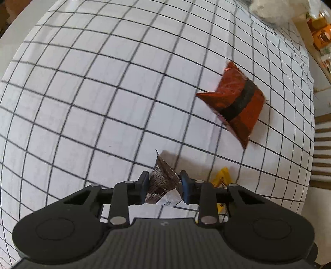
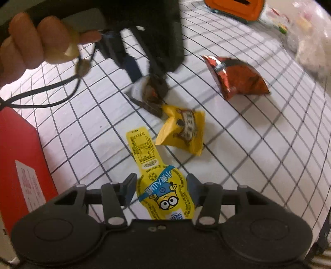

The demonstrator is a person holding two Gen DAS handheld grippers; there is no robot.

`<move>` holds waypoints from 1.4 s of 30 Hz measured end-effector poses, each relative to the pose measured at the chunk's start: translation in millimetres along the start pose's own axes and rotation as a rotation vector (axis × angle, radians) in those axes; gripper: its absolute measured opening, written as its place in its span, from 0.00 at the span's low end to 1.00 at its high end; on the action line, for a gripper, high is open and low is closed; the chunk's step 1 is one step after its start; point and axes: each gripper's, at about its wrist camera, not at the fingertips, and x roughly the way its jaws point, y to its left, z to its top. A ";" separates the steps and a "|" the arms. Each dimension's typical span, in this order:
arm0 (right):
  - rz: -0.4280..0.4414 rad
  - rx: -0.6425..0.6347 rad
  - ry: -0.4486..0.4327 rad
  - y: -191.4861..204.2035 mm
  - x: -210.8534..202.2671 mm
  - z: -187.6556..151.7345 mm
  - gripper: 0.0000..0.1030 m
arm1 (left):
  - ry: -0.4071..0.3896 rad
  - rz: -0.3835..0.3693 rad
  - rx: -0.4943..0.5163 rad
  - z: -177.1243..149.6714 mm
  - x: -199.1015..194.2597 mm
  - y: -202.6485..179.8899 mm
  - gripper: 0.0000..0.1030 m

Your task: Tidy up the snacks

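Note:
My left gripper [image 1: 164, 182] is shut on a small brown-and-white snack packet [image 1: 162, 184], just above the checked cloth; the same packet shows in the right wrist view [image 2: 152, 94] under the left gripper [image 2: 144, 76]. An orange-red packet [image 1: 235, 103] lies ahead to the right, and shows in the right wrist view [image 2: 238, 76]. My right gripper [image 2: 161, 186] is open, its fingers either side of a yellow Minion pouch [image 2: 165, 192] without touching it. A yellow triangular packet [image 2: 182, 130] lies just beyond, and its tip shows in the left wrist view [image 1: 222, 178].
A white cloth with a black grid [image 1: 103, 103] covers the table. A red box [image 2: 22, 165] lies at the left. An orange container [image 2: 235, 8] and clear bags of snacks [image 2: 306, 37] sit at the far right. A white fluffy item [image 1: 271, 10] lies at the far edge.

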 end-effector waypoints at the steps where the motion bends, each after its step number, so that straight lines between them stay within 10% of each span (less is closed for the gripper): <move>1: 0.000 0.003 -0.001 -1.9 -1.4 -2.3 0.50 | 0.001 -0.006 -0.008 -0.5 -0.8 3.9 0.29; 20: -0.060 0.175 -0.100 -10.1 -53.8 -36.5 0.50 | -0.067 -0.045 -0.067 -19.9 -39.6 49.5 0.28; 42: -0.141 0.300 -0.215 41.2 -145.5 -55.3 0.50 | -0.221 -0.080 0.188 -91.7 -145.3 16.5 0.28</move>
